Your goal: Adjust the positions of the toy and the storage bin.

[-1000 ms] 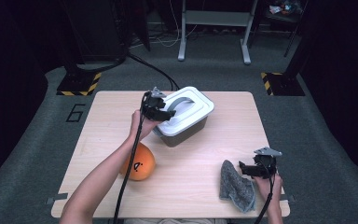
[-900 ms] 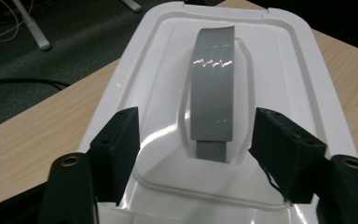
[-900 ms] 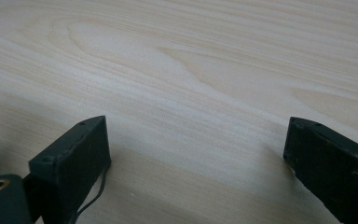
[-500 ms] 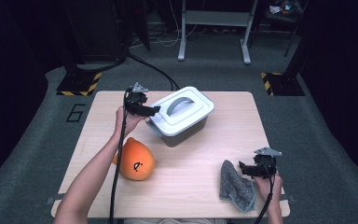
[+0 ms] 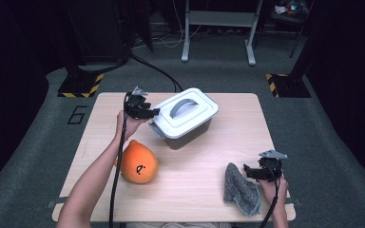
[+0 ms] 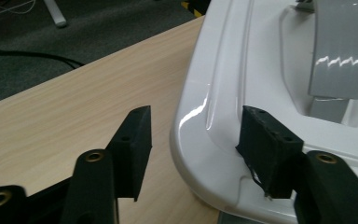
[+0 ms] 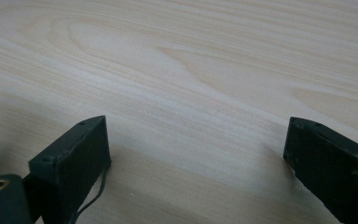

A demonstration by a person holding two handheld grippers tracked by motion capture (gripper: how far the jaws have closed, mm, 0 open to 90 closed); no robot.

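A box with a white lid (image 5: 186,115) and a grey handle (image 5: 182,107) stands at the back middle of the wooden table (image 5: 228,137). My left gripper (image 5: 152,113) is at the box's left corner. In the left gripper view the lid's corner (image 6: 200,140) lies between the jaws of the left gripper (image 6: 196,140); a gap shows beside the left pad (image 6: 137,140), so it is open. Its jaws have just been closing. My right gripper (image 5: 246,172) rests open near the front right, with bare wood between the jaws of the right gripper (image 7: 196,154).
An orange rounded object (image 5: 139,162) with a black mark lies front left, close to my left forearm. A grey cloth (image 5: 240,189) lies crumpled just left of the right gripper. Black cables (image 5: 152,71) and a metal stand (image 5: 218,28) are on the floor beyond the table.
My left gripper has moved left, off the top of the lid, down to the box's left corner. The right gripper has not moved.
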